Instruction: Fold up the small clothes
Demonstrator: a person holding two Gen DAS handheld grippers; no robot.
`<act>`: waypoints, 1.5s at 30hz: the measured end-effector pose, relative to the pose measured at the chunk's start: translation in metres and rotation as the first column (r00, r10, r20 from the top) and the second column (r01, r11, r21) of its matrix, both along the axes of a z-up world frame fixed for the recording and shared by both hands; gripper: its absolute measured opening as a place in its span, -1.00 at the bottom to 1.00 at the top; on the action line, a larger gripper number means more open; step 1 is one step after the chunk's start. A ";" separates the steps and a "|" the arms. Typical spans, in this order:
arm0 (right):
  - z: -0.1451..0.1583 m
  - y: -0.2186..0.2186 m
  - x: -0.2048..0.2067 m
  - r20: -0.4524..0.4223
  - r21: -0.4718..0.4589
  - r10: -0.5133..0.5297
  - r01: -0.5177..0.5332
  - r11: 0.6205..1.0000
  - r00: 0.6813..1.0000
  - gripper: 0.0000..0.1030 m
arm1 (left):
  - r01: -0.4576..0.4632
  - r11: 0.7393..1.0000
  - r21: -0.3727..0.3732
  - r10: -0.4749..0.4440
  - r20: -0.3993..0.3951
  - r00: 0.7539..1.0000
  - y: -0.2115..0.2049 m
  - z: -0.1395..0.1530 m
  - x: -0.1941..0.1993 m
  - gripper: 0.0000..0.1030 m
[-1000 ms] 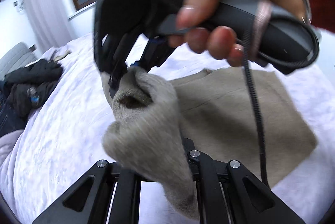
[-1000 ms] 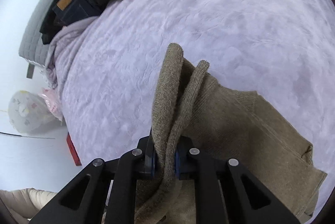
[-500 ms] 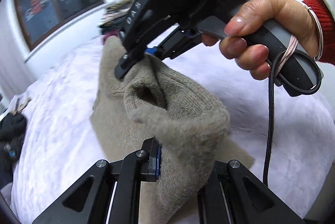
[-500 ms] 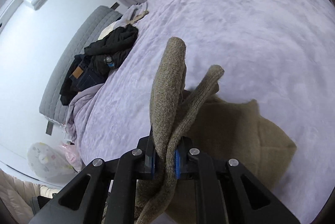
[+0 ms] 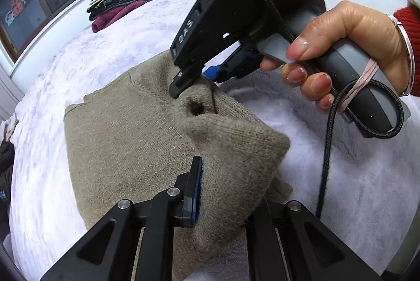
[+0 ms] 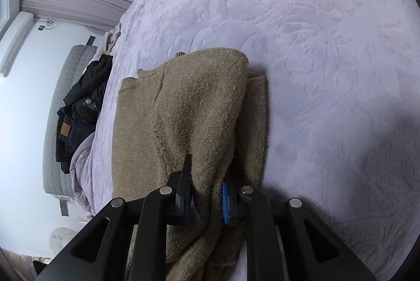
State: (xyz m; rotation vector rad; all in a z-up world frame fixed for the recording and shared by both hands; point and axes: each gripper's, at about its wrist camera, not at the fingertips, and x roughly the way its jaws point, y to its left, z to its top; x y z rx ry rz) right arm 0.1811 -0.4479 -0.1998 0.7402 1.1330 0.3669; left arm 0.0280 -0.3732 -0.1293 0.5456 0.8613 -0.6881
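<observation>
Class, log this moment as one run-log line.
step: folding | left claw: shut on sweater | right claw: shut on sweater | surface: bed

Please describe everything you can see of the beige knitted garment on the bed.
The beige knitted garment looks like a soft, slightly fuzzy wool sweater. Most of it lies flat on the lilac plush bed cover. One edge is lifted and folded over the flat part, bunched into thick layers with a small tunnel-like opening. The left hand-held gripper is shut on one end of this fold, and the right hand-held gripper is shut on the other end. A stitched seam shows near its far corner.
</observation>
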 end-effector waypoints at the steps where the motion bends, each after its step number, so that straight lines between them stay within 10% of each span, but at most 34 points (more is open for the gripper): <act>1: 0.003 -0.001 -0.003 -0.012 -0.006 -0.010 0.009 1.000 1.000 -0.49 | -0.013 1.000 -0.002 0.013 -0.010 1.000 0.004 0.004 -0.001 -0.41; 3: 0.013 -0.003 -0.008 -0.021 -0.035 -0.027 0.026 0.999 0.999 -0.35 | -0.037 0.999 -0.028 0.036 -0.032 0.999 0.030 0.004 0.013 0.52; 4: 0.021 -0.005 -0.014 -0.020 -0.064 -0.035 0.034 0.997 0.999 -0.35 | -0.055 0.997 -0.051 0.054 -0.023 0.998 0.040 0.011 0.011 0.60; 15: 0.059 0.024 -0.106 0.003 0.039 -0.025 0.025 0.999 1.000 -0.25 | -0.290 0.949 -0.123 0.268 -0.173 0.948 0.132 0.041 0.046 0.60; 18: 0.046 0.040 -0.115 -0.038 -0.018 0.013 -0.014 1.000 0.999 -0.30 | -0.361 0.926 -0.107 0.329 -0.237 0.914 0.147 0.027 0.065 0.60; 20: 0.038 0.049 -0.116 -0.068 -0.035 0.034 -0.036 0.999 0.997 -0.88 | -0.386 0.918 -0.091 0.353 -0.257 0.900 0.151 0.018 0.076 0.60; 25: 0.046 0.062 -0.120 0.002 0.014 0.032 -0.032 0.999 0.999 -0.88 | -0.356 0.934 0.020 0.348 -0.273 0.897 0.153 -0.027 0.084 0.60; 31: -0.010 0.030 -0.155 -0.103 0.026 -0.096 0.099 0.995 0.990 -0.90 | -0.388 0.921 -0.021 0.353 -0.372 0.858 0.172 -0.048 0.083 0.61; 45: 0.044 0.020 -0.170 -0.009 -0.106 -0.169 0.167 0.980 0.986 -0.40 | -0.425 0.905 0.030 0.406 -0.358 0.841 0.176 -0.031 0.070 0.61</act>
